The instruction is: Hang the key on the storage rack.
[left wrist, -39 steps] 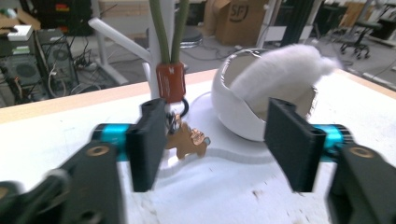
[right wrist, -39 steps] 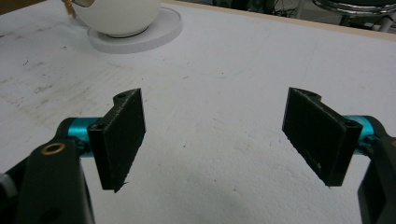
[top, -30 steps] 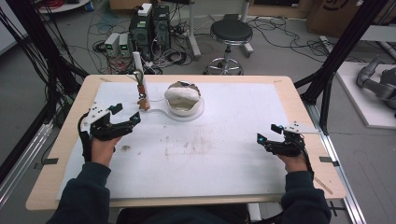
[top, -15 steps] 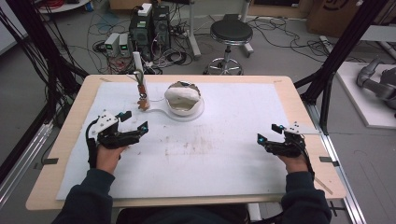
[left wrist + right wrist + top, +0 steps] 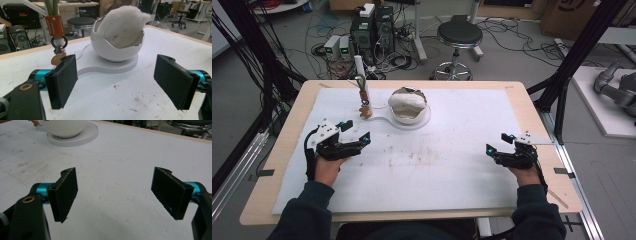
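One glossy white egg-shaped bowl [image 5: 117,48] holding one fluffy white ball [image 5: 123,23] sits on a flat white base [image 5: 110,68], one orange-tagged keyring [image 5: 58,37] beside it, possibly hanging. Two grippers, left [image 5: 354,132] and right [image 5: 495,143], both gape empty.

Grey floor [image 5: 512,60], cables [image 5: 327,25], black stool [image 5: 459,35]

A white egg-shaped bowl [image 5: 117,47] sits upright on its flat white base [image 5: 110,68], far centre, holding fluffy white stuffing [image 5: 123,23].
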